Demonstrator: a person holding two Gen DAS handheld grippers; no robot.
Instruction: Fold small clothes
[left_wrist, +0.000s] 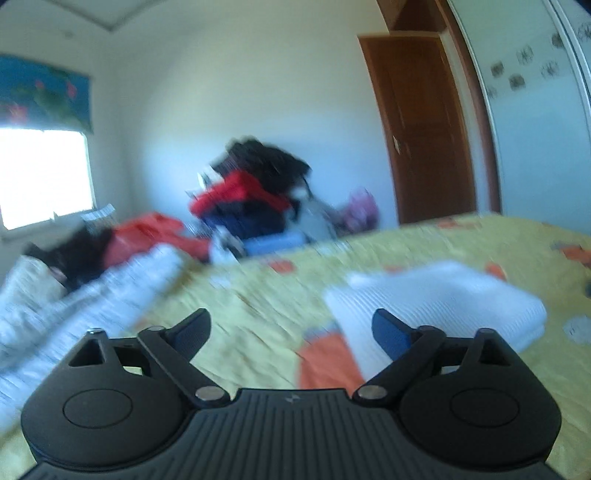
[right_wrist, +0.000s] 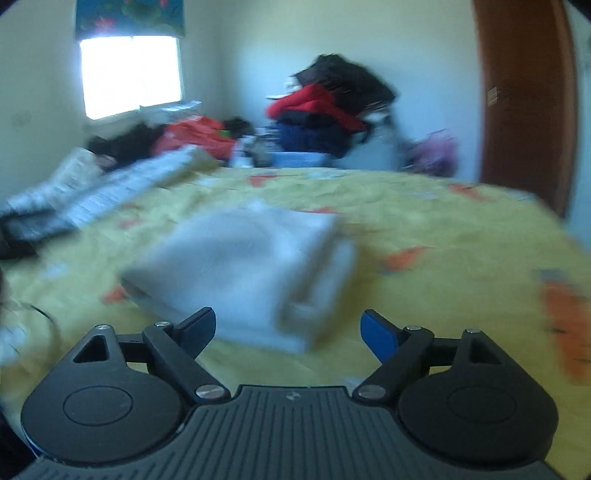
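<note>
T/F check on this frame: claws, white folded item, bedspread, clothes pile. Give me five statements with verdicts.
1. Both claws are open and hold nothing. True: left claw, right claw.
2. The white garment lies spread out flat, unfolded. False: it is folded into a layered stack.
3. The white garment rests on a yellow bedspread with orange patches. True.
4. The right claw grips the garment's edge. False: its fingers stand apart, short of the cloth.
5. A pile of clothes with red and dark items sits beyond the bed. True.
</note>
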